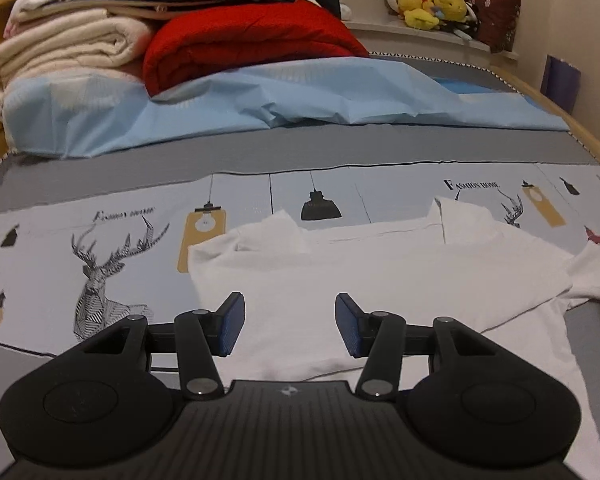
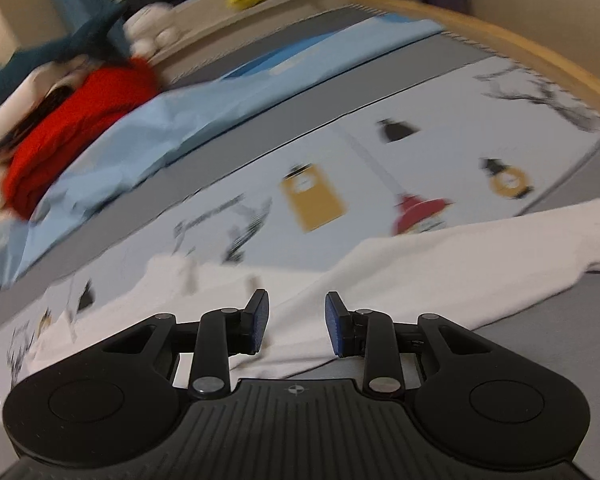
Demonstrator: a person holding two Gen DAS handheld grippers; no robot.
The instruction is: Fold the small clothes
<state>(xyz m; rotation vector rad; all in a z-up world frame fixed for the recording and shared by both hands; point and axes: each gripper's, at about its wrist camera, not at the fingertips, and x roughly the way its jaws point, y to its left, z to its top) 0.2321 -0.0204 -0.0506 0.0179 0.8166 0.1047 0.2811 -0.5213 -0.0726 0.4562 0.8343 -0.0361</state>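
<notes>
A white T-shirt (image 1: 380,276) lies spread on a printed bedsheet (image 1: 100,240), with its collar at the far edge and a sleeve out to the right. My left gripper (image 1: 290,322) is open and empty, just above the shirt's near left part. In the right wrist view, which is tilted and blurred, the same shirt (image 2: 440,256) lies under my right gripper (image 2: 296,322), which is open and empty above its near edge.
Folded cream blankets (image 1: 64,44) and a red quilt (image 1: 244,40) are stacked at the far left of the bed, on a crumpled light blue sheet (image 1: 280,104). Yellow plush toys (image 1: 432,4) sit on a shelf behind. A wooden bed rail (image 2: 500,40) runs along the right.
</notes>
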